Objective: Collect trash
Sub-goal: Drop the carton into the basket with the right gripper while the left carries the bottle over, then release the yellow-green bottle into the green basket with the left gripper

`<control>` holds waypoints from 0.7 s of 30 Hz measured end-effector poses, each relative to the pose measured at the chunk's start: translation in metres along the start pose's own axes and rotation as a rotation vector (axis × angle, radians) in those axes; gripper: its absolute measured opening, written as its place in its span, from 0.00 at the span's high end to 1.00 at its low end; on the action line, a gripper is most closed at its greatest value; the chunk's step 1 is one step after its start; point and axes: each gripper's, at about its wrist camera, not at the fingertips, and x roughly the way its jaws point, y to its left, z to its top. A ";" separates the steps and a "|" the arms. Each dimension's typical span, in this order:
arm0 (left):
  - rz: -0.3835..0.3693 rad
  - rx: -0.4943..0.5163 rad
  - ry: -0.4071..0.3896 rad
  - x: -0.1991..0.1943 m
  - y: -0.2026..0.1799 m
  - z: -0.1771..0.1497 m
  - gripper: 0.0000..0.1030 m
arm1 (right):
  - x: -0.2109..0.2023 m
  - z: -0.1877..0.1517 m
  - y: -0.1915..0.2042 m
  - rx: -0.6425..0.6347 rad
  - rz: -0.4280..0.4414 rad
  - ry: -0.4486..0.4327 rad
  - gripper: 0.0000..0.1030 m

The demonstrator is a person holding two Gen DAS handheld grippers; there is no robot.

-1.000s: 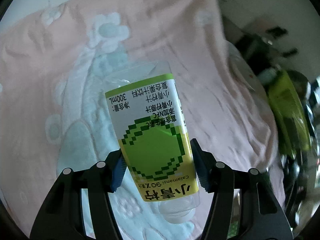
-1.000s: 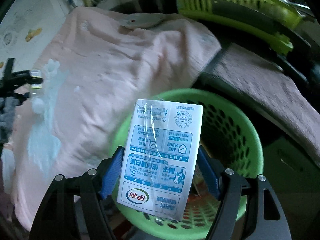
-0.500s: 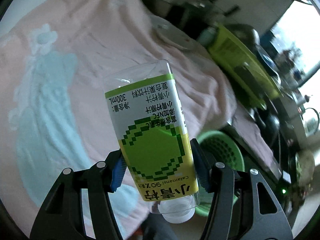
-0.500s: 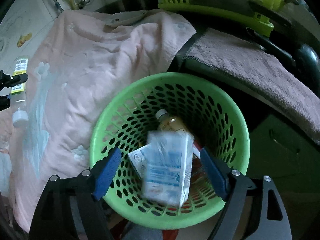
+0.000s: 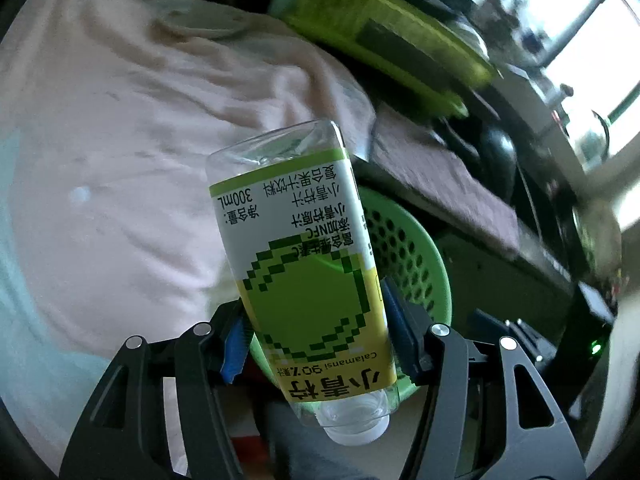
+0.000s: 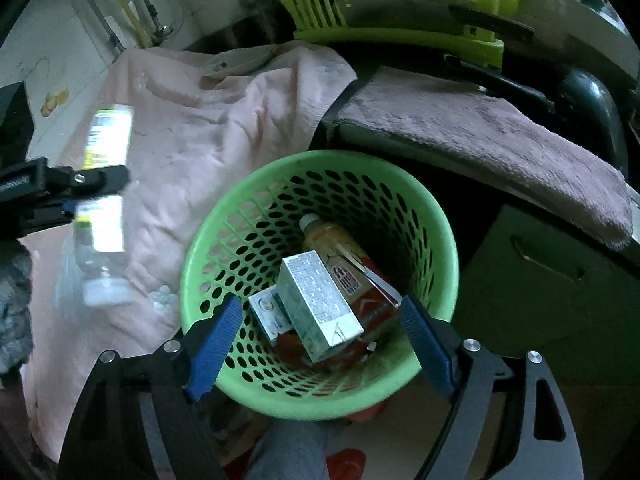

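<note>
Trash here counts one clear plastic juice bottle with a lime-green and white label (image 5: 304, 264) in the air and several pieces in the one round green perforated plastic basket (image 6: 436, 216): a silver-topped white milk carton (image 6: 320, 304), an orange-filled bottle with a white cap (image 6: 324, 236), and at least two flatter packets you can't tell apart. Your left gripper (image 5: 316, 332) pinches the juice bottle across its label, cap toward the camera, just beside the basket's rim over the pink towel (image 5: 120, 140). Your right gripper (image 6: 320, 336) stands spread and empty, directly above the basket, the carton lying below between its blue pads (image 6: 214, 340).
</note>
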 end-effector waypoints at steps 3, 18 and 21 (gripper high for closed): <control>0.015 0.040 0.016 0.015 -0.010 -0.002 0.43 | -0.004 -0.005 -0.005 0.015 0.009 -0.005 0.24; 0.042 0.064 0.040 0.044 -0.010 -0.017 0.29 | -0.006 -0.017 -0.008 0.052 0.036 -0.014 0.24; 0.060 0.073 0.011 0.033 -0.007 -0.020 0.29 | -0.007 -0.017 0.000 0.030 0.026 -0.022 0.24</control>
